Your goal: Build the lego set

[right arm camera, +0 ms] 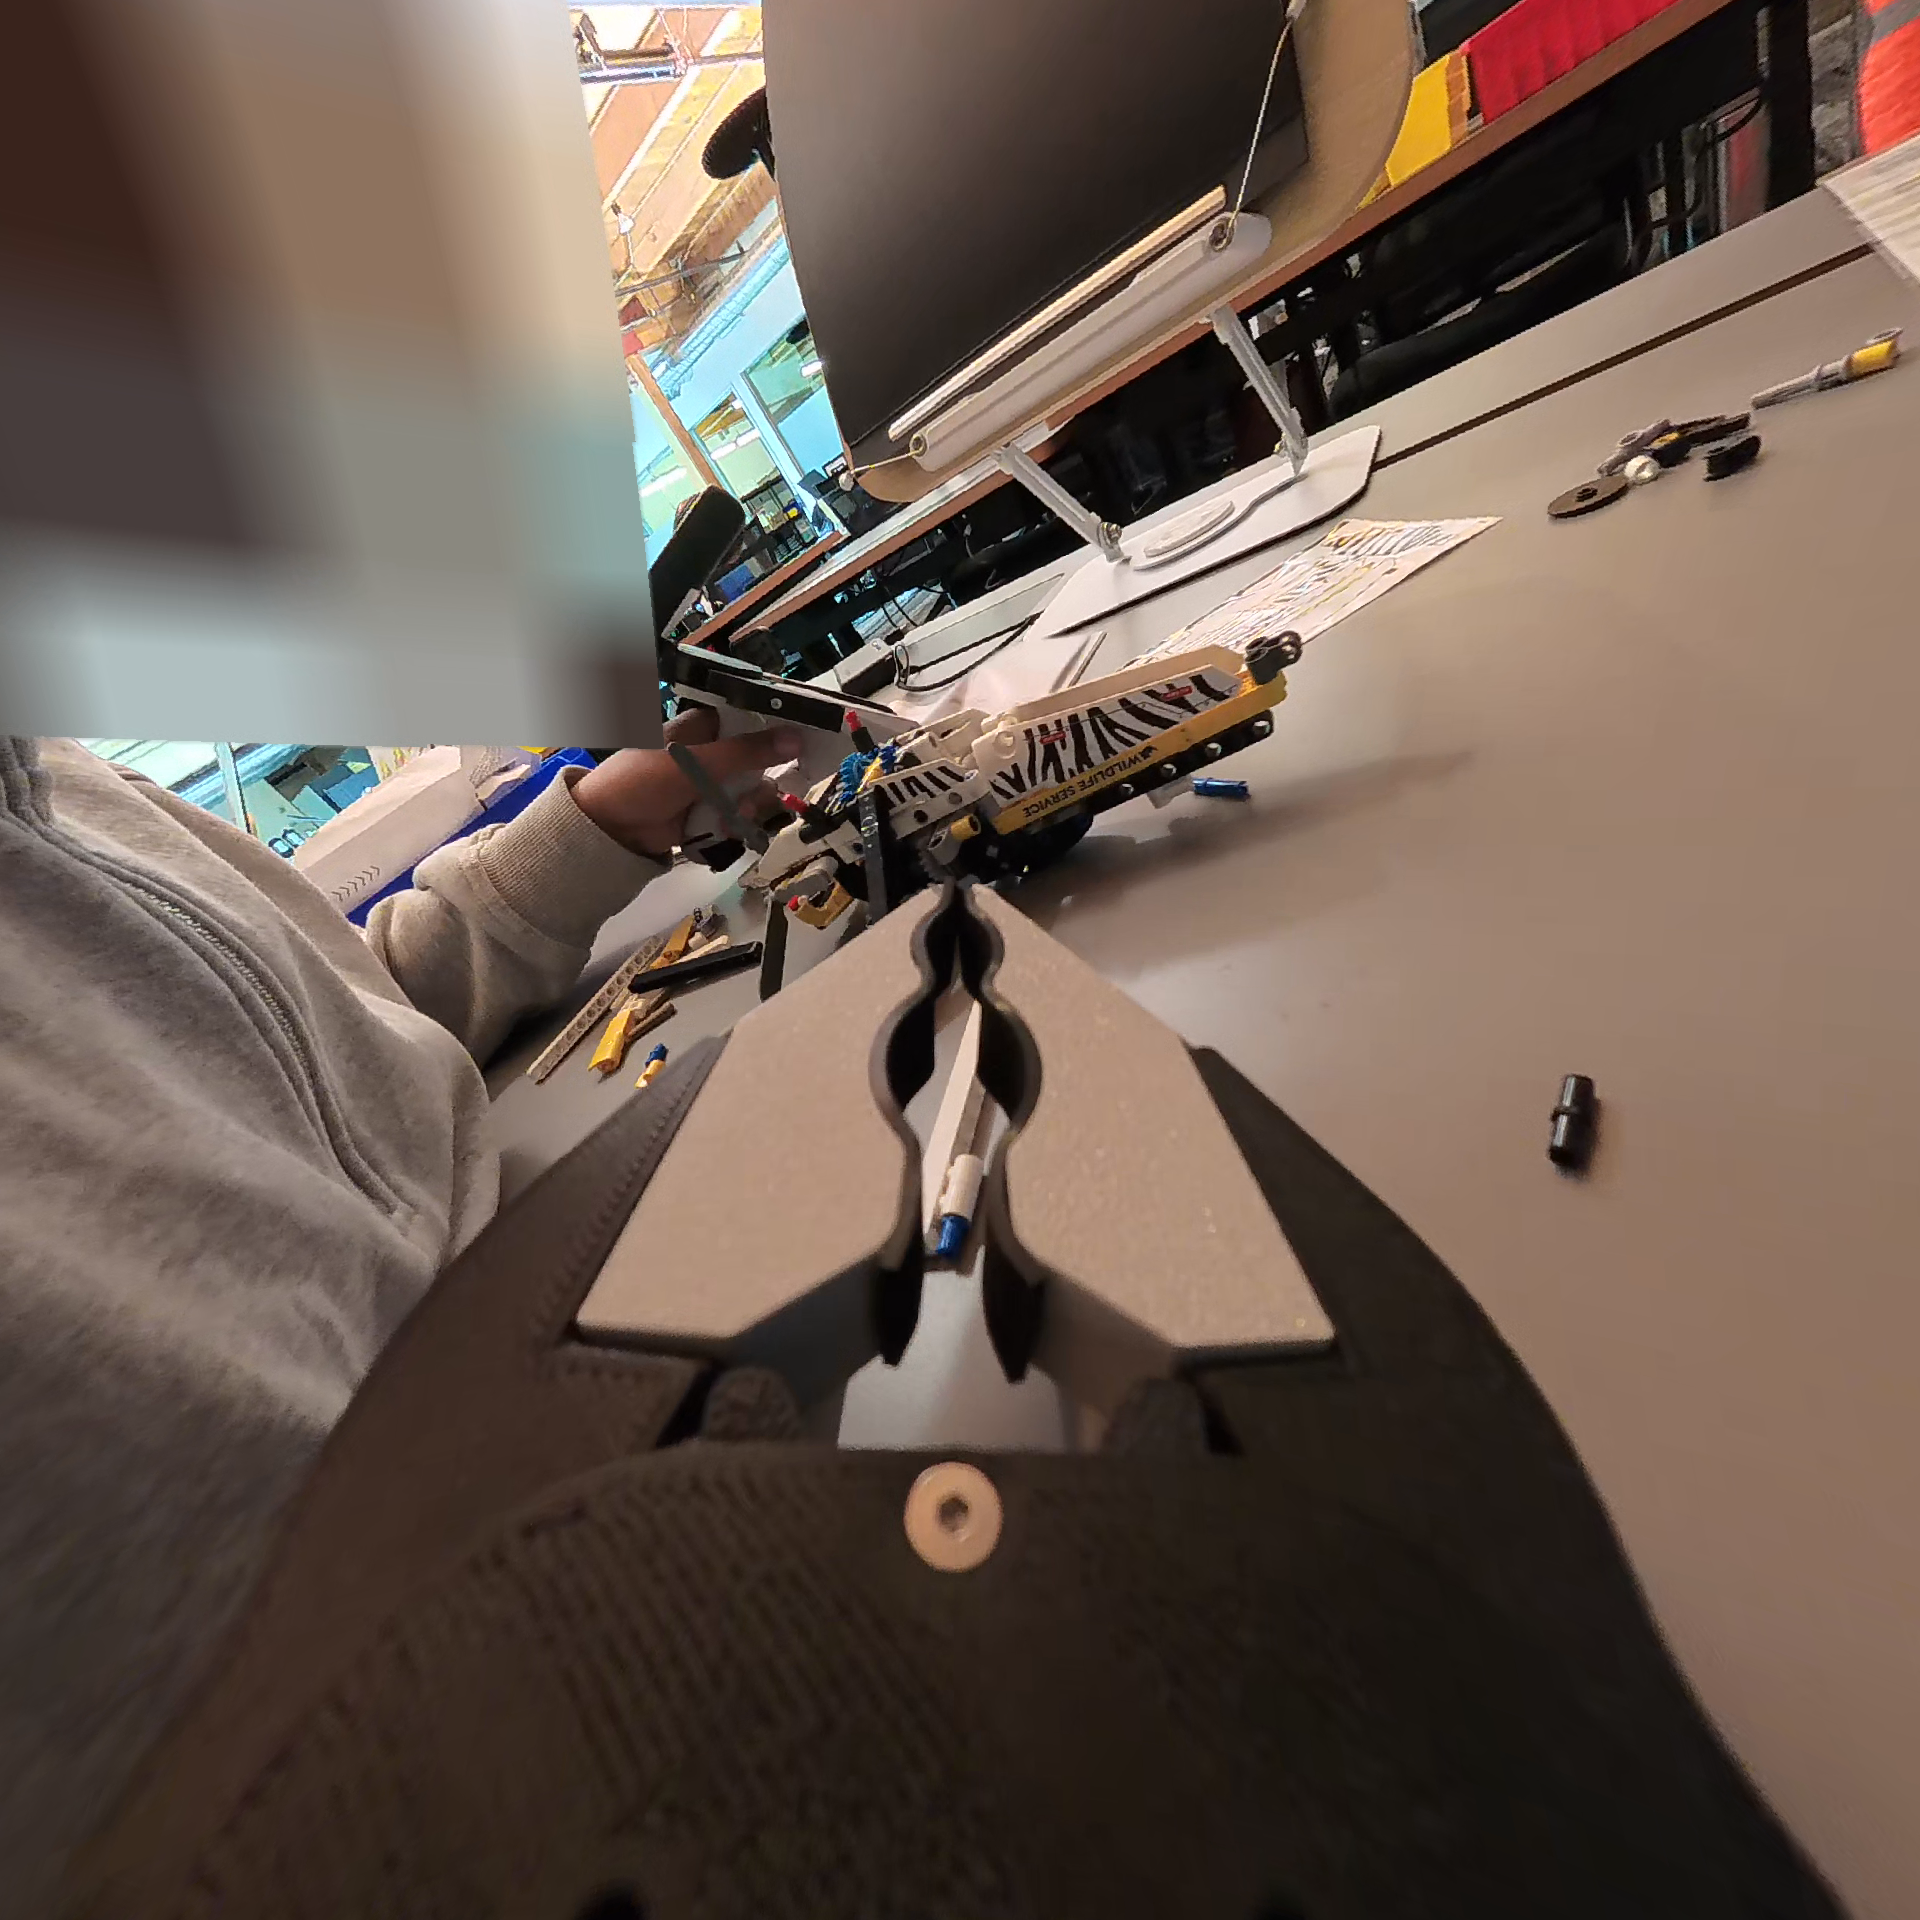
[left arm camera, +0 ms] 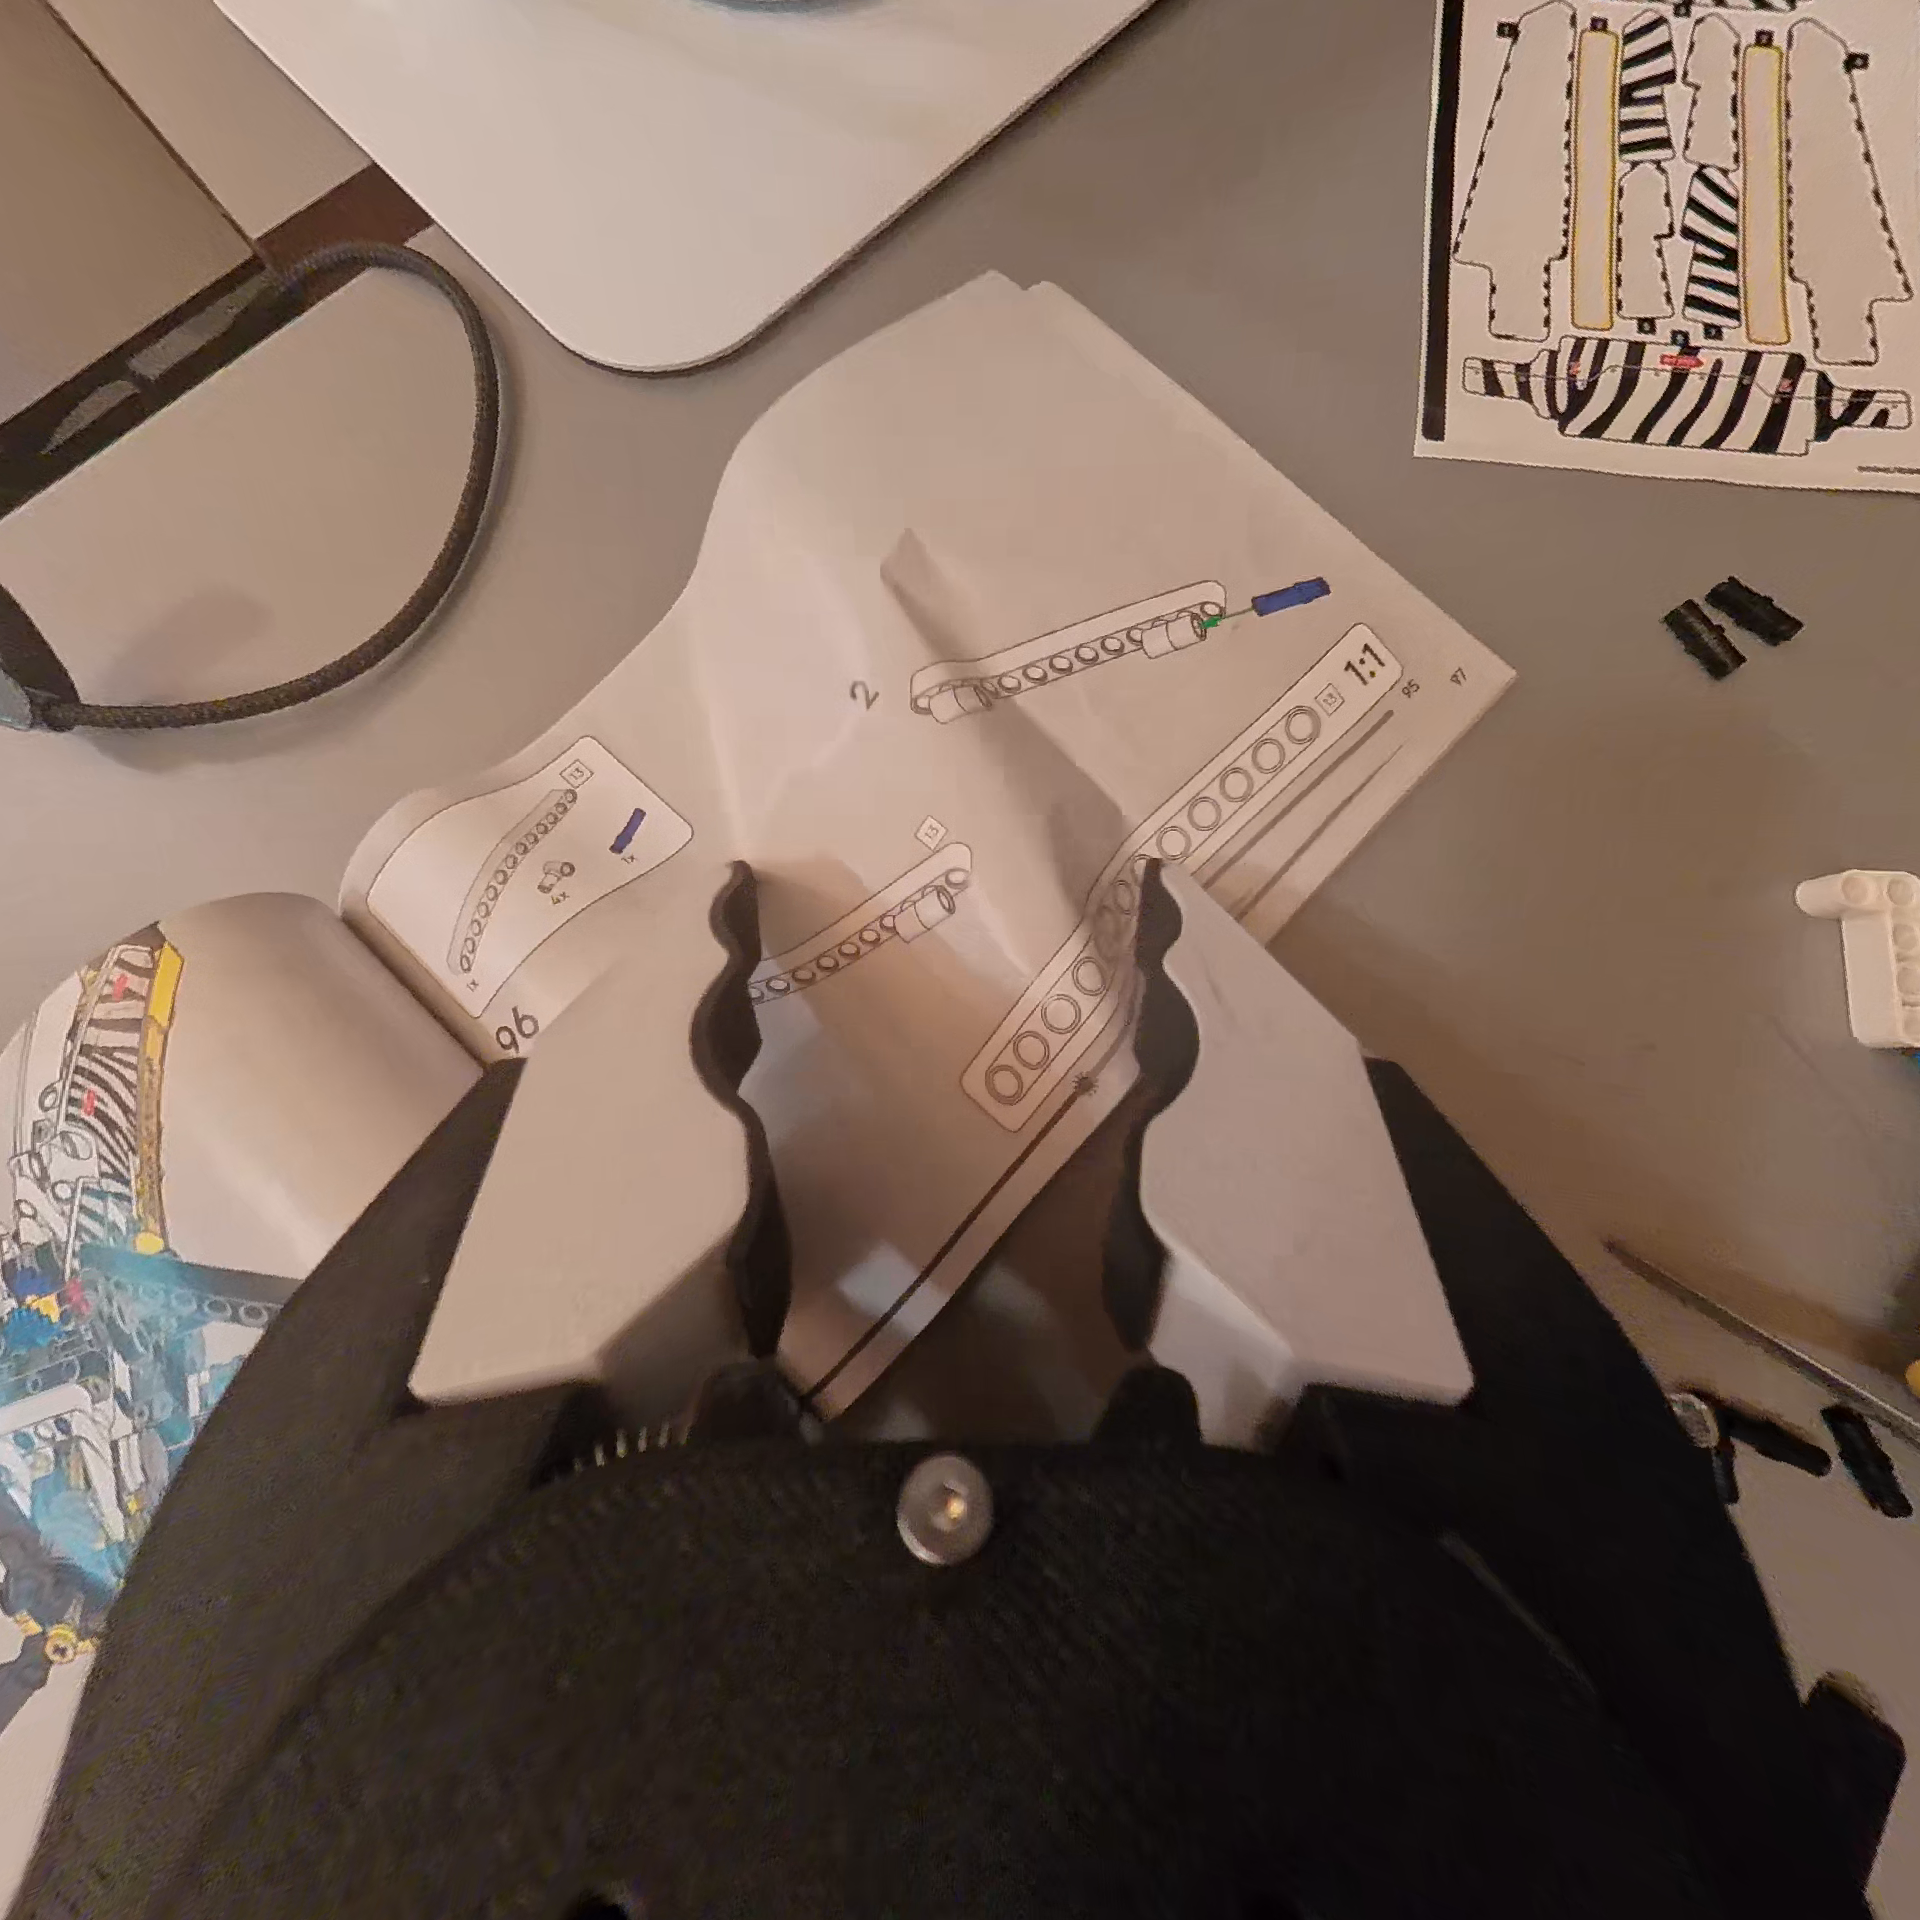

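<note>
My left gripper (left arm camera: 940,894) hung released, its jaws wide apart, over the open white paper instruction booklet (left arm camera: 1039,582) lying on the grey matte tabletop (left arm camera: 1558,935), with nothing between its fingers. At ten o'clock from it looped a black braided cable (left arm camera: 473,343), at one o'clock lay the zebra-striped sticker sheet (left arm camera: 1662,239), and at two o'clock sat two short black connector pins (left arm camera: 1730,623), with a small white angled brick (left arm camera: 1870,956) near three o'clock. My right gripper (right arm camera: 961,914) was clenched on a long white holed beam (right arm camera: 961,1091) carrying a white sleeve and a blue pin (right arm camera: 945,1236) at its near end. Dead ahead at twelve o'clock rested the half-built zebra-striped white and yellow model (right arm camera: 1039,769), steadied at ten o'clock by a person's hand (right arm camera: 665,800). To do this step well, I judged I should check the beam against the printed diagram, keep my grip square so it could not twist, and approach the model low and slowly. Open table stretched from one to four o'clock, save for a lone black pin (right arm camera: 1571,1122) at three o'clock; loose yellow and tan parts (right arm camera: 634,1008) crowded nine o'clock, so I reckoned the right side gave the safer room.
</note>
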